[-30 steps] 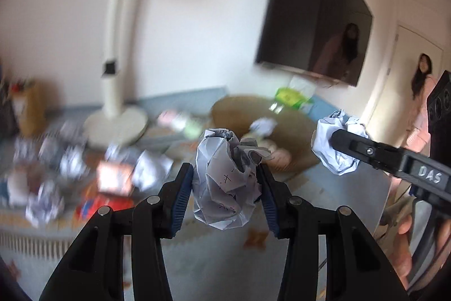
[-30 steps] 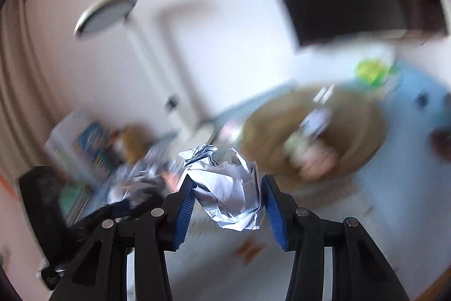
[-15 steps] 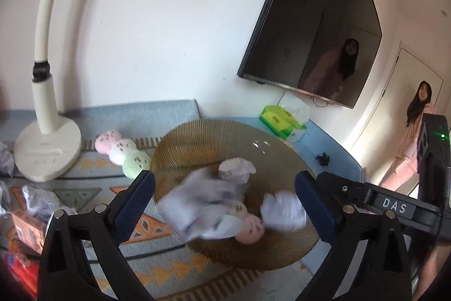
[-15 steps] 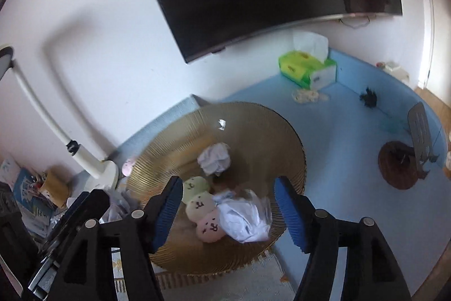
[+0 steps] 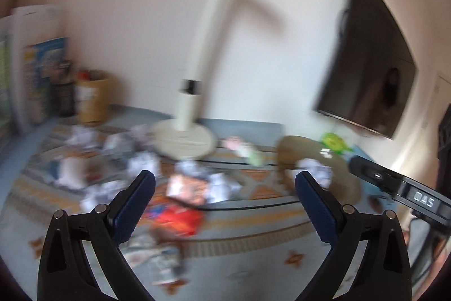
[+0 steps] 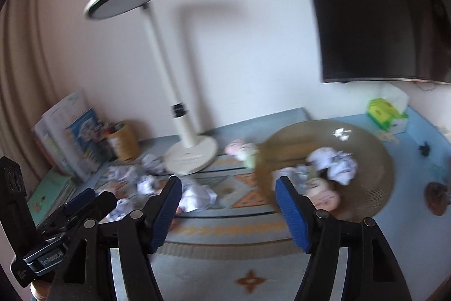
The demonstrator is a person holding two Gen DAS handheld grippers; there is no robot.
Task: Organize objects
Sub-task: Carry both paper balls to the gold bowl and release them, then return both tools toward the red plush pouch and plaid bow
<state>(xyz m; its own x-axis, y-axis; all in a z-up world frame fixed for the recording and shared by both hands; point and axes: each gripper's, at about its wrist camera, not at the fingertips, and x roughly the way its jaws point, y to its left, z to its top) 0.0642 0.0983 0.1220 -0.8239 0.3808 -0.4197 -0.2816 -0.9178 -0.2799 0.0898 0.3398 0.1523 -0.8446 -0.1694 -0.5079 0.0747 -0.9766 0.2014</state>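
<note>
**Loose paper balls left of both tongs, bowl to the right**

Left tongs (image 5: 225,188) spread wide and empty; right tongs (image 6: 227,195) empty too, jaws opening. Paper balls (image 6: 197,195) scattered on the bench (image 6: 408,230) mat, ahead and leftward, nearer the left tongs. Woven bowl (image 6: 377,160) off right, already holding crumpled paper (image 6: 335,162) and pale round toys (image 6: 324,195).

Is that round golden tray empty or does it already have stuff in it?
Not empty. The golden tray holds crumpled paper balls and a pale pink round toy. More paper balls lie outside it on the mat.
</note>
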